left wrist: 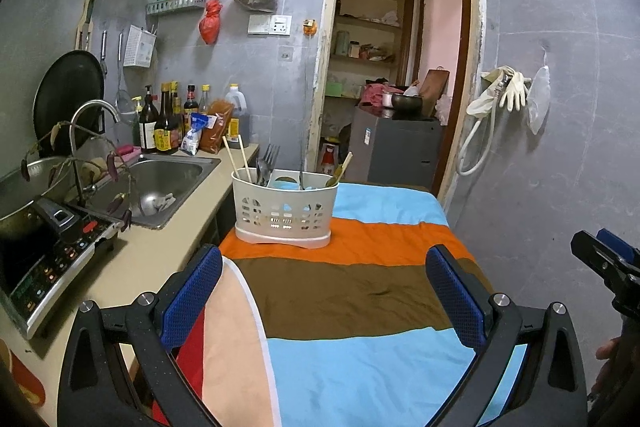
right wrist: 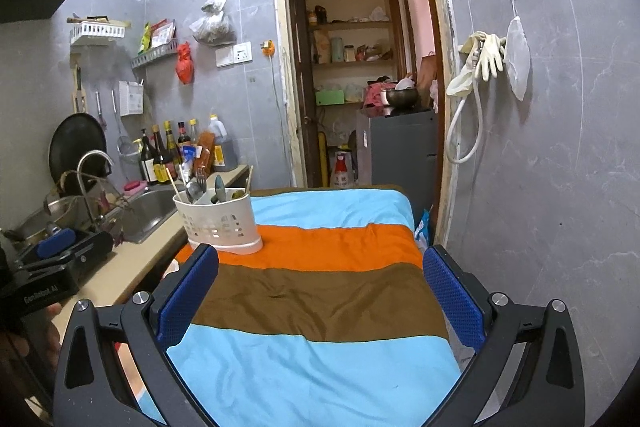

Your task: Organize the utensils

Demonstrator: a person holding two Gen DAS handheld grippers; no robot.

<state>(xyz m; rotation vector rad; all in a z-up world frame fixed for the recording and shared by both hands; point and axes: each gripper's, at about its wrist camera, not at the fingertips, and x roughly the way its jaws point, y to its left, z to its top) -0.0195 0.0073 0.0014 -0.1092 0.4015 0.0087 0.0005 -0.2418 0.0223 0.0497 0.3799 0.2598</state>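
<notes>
A white perforated utensil caddy point(left wrist: 285, 207) stands on the orange stripe of the striped cloth point(left wrist: 360, 291). It holds chopsticks point(left wrist: 236, 157), forks point(left wrist: 269, 158) and a spoon with a wooden handle point(left wrist: 340, 169). It also shows in the right wrist view point(right wrist: 218, 219). My left gripper point(left wrist: 324, 275) is open and empty, held above the brown stripe in front of the caddy. My right gripper point(right wrist: 320, 275) is open and empty, to the right of the caddy and nearer me. The right gripper also shows at the left wrist view's right edge point(left wrist: 608, 259).
A counter on the left carries a steel sink point(left wrist: 160, 183) with a tap, an induction cooker point(left wrist: 52, 259) and sauce bottles point(left wrist: 168, 123). A doorway point(left wrist: 396, 67) opens behind the table onto shelves and a grey cabinet. Gloves and a hose point(left wrist: 504, 95) hang on the right wall.
</notes>
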